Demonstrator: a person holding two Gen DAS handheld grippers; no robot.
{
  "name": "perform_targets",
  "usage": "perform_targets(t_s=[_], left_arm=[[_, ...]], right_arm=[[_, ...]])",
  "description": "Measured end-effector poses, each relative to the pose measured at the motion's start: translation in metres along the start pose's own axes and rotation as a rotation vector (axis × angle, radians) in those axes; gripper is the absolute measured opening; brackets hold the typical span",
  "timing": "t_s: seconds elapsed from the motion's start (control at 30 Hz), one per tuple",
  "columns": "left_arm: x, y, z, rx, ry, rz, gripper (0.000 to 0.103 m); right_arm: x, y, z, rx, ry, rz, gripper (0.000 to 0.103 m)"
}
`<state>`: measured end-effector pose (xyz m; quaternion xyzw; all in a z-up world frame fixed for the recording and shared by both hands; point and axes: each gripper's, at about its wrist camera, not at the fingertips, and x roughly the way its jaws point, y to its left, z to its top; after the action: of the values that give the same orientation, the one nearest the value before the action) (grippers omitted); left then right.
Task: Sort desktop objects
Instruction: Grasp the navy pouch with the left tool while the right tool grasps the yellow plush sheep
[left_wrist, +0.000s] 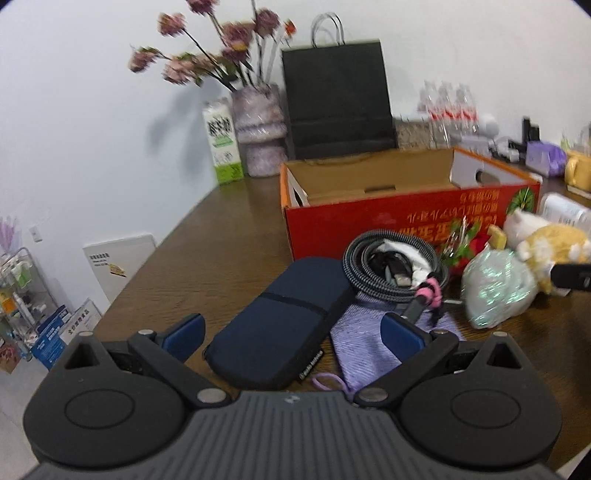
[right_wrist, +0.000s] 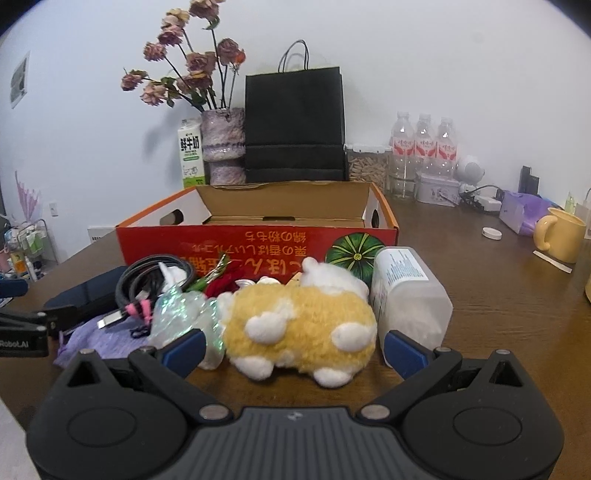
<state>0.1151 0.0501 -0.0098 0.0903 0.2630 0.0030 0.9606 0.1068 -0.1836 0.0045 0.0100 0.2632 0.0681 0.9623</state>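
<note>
An open red cardboard box (left_wrist: 406, 218) (right_wrist: 258, 243) stands on the brown table, looking empty. In front of it lie a navy zip case (left_wrist: 280, 325) (right_wrist: 85, 291), a purple pouch (left_wrist: 365, 343) (right_wrist: 99, 339), a coiled braided cable (left_wrist: 391, 269) (right_wrist: 147, 280), a shiny wrapped bundle (left_wrist: 495, 284) (right_wrist: 181, 314), a yellow-and-white plush toy (right_wrist: 303, 325) (left_wrist: 550, 243) and a white plastic bottle (right_wrist: 406, 291). My left gripper (left_wrist: 291, 332) is open, its fingers on either side of the navy case. My right gripper (right_wrist: 295, 347) is open around the plush toy.
A black paper bag (right_wrist: 295, 125), a vase of dried flowers (right_wrist: 221, 144) and a milk carton (right_wrist: 192, 155) stand behind the box. Water bottles (right_wrist: 424, 147), a tin (right_wrist: 439, 188), a purple pack (right_wrist: 524, 214) and a yellow mug (right_wrist: 561, 236) are at the right.
</note>
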Motion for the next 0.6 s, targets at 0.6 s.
perform_targets(t_s=[0.6], left_arm=[[0.071,0.034,0.015,-0.038,0.144,-0.188,0.09]], right_arm=[[0.039,-0.001,0.005,0.05,0.071,-0.021,0.103]])
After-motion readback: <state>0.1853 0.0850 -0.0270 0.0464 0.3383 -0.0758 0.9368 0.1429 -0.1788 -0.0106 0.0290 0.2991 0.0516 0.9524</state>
